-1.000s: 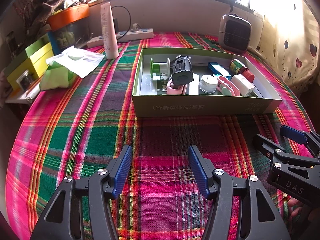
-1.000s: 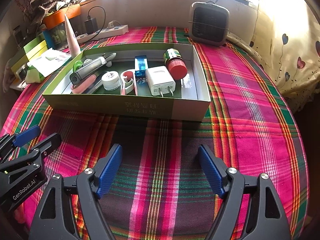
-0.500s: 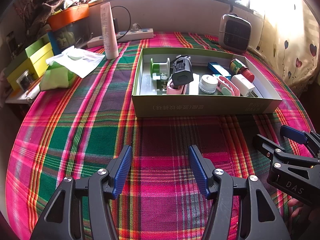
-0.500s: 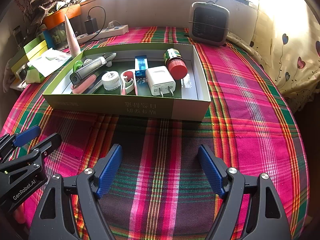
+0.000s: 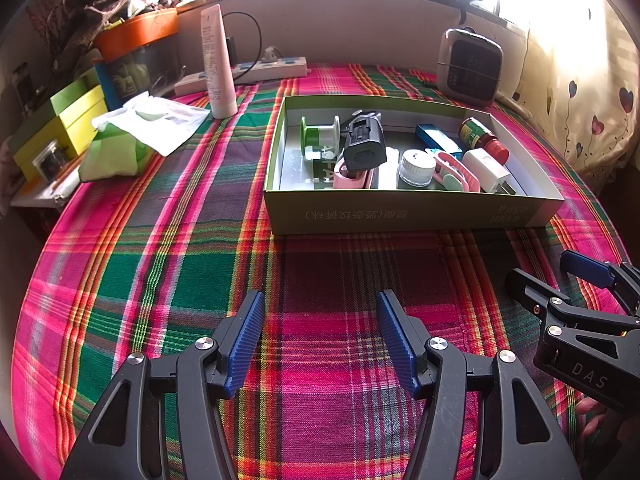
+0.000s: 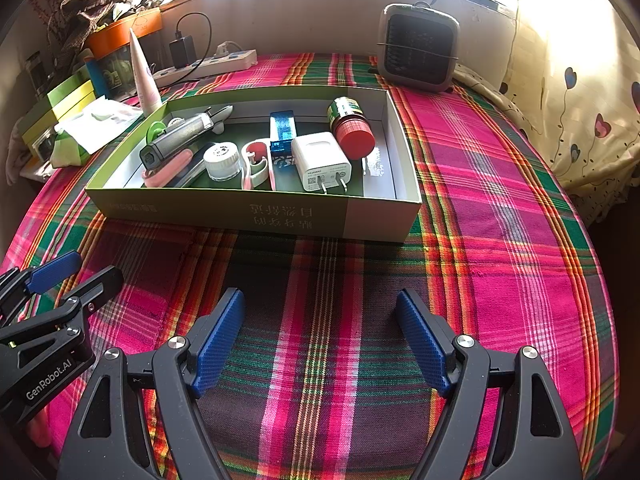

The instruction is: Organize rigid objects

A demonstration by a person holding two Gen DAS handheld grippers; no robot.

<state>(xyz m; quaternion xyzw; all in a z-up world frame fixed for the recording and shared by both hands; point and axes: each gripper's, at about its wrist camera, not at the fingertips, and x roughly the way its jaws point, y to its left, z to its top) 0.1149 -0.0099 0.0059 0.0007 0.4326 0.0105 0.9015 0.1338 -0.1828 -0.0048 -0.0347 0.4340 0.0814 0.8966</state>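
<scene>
A shallow green cardboard box (image 5: 400,214) (image 6: 256,216) lies on the plaid cloth ahead of both grippers. Inside it lie a white charger (image 6: 322,160), a red-capped bottle (image 6: 352,130), a blue packet (image 6: 282,128), a white jar (image 6: 222,160), a pink clip (image 6: 258,162), a black and grey trimmer (image 5: 362,144) (image 6: 176,142) and a green spool (image 5: 320,134). My left gripper (image 5: 320,336) hovers open and empty over the cloth, well short of the box. My right gripper (image 6: 320,340) is also open and empty, beside the left one.
A white tube (image 5: 218,64) stands left of the box, by a power strip (image 5: 244,74). A tissue pack (image 5: 132,140) and stacked green and yellow boxes (image 5: 60,128) line the left edge. A small grey heater (image 6: 420,46) sits behind the box. A curtain (image 6: 580,100) hangs right.
</scene>
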